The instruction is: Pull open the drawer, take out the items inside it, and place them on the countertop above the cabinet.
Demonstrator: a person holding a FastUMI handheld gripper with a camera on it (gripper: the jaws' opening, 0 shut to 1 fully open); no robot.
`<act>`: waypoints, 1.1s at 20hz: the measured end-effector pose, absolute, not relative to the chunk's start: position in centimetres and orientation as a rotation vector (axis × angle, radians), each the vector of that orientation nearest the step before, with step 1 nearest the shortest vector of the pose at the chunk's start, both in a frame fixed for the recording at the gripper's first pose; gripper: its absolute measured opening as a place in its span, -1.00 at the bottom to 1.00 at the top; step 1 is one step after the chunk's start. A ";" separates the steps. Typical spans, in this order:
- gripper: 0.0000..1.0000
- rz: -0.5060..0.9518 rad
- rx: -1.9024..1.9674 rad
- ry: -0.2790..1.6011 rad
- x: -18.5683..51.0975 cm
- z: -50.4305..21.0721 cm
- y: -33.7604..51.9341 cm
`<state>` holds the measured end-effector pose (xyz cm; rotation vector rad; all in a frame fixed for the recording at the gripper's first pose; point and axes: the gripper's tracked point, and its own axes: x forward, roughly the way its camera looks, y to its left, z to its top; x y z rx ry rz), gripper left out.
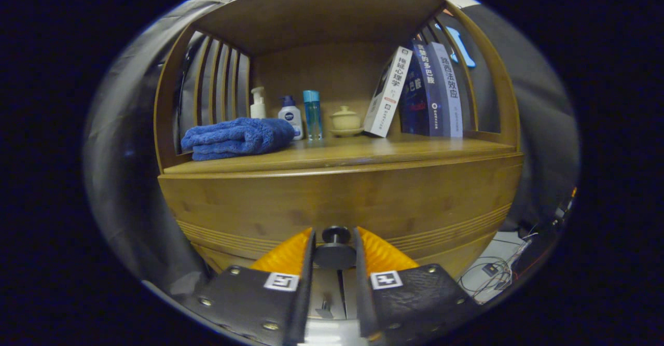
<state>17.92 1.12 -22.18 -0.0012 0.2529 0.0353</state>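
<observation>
While the drawer (337, 206) sits closed, the tongs (335, 242) are clamped on its knob (335, 235)

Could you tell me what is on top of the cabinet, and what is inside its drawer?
On the countertop: a blue towel, three bottles, a lidded cup and books. The drawer is closed, hiding its contents; the gripper brackets its knob.

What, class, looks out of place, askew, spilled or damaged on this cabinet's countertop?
Only one thing is askew: the white book leans tilted against the upright blue books. The folded blue towel, bottles and lidded cup stand tidy, with nothing spilled. The gripper has its jaws either side of the drawer knob.
</observation>
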 end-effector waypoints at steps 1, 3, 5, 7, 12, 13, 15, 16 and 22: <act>-0.30 0.035 -0.003 0.262 17.9 -22.2 1.2; -0.44 0.041 -0.033 0.275 17.3 -22.1 1.1; -0.44 0.041 -0.034 0.277 16.5 -22.1 1.3; -0.44 0.033 -0.031 0.277 15.2 -22.1 1.2; -0.44 0.020 -0.044 0.279 10.6 -21.8 1.3; -0.44 0.019 -0.047 0.275 10.0 -21.8 1.2; -0.44 0.020 -0.055 0.265 8.2 -21.5 1.2; -0.44 0.018 -0.056 0.261 7.3 -21.4 1.2; -0.45 0.007 -0.074 0.268 3.6 -21.9 1.0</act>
